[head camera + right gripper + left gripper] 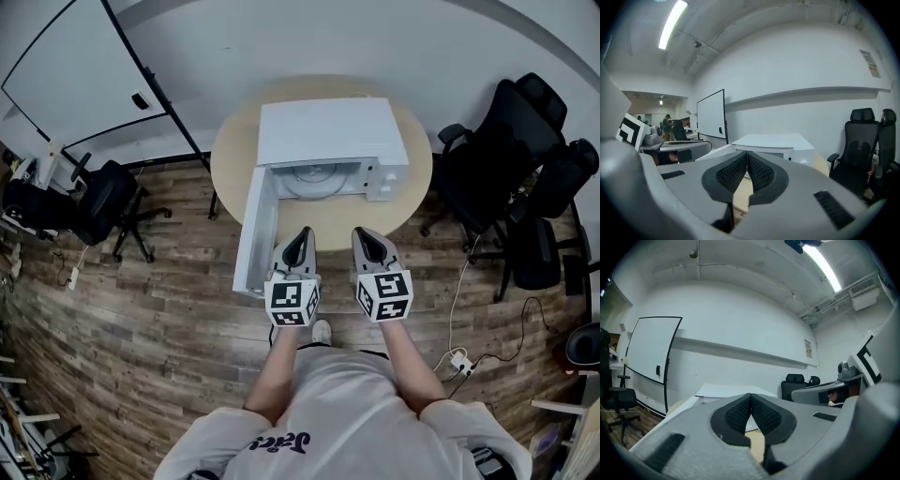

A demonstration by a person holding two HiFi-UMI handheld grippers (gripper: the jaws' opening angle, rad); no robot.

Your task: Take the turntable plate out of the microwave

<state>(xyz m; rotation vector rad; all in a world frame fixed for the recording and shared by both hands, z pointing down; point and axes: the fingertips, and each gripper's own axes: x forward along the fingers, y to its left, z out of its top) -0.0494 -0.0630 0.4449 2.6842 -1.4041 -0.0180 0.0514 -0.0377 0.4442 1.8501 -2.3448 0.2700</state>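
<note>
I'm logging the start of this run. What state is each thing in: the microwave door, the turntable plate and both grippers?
Microwave door: swung wide open.
Turntable plate: lying inside the microwave, not yet taken out.
Left gripper: jaws together, nothing held, short of the microwave.
Right gripper: jaws together, nothing held, short of the microwave.

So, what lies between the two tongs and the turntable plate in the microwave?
Only a bare strip of the round table lies before the turntable plate, as the head view shows. The microwave door stands open, aside.
</note>
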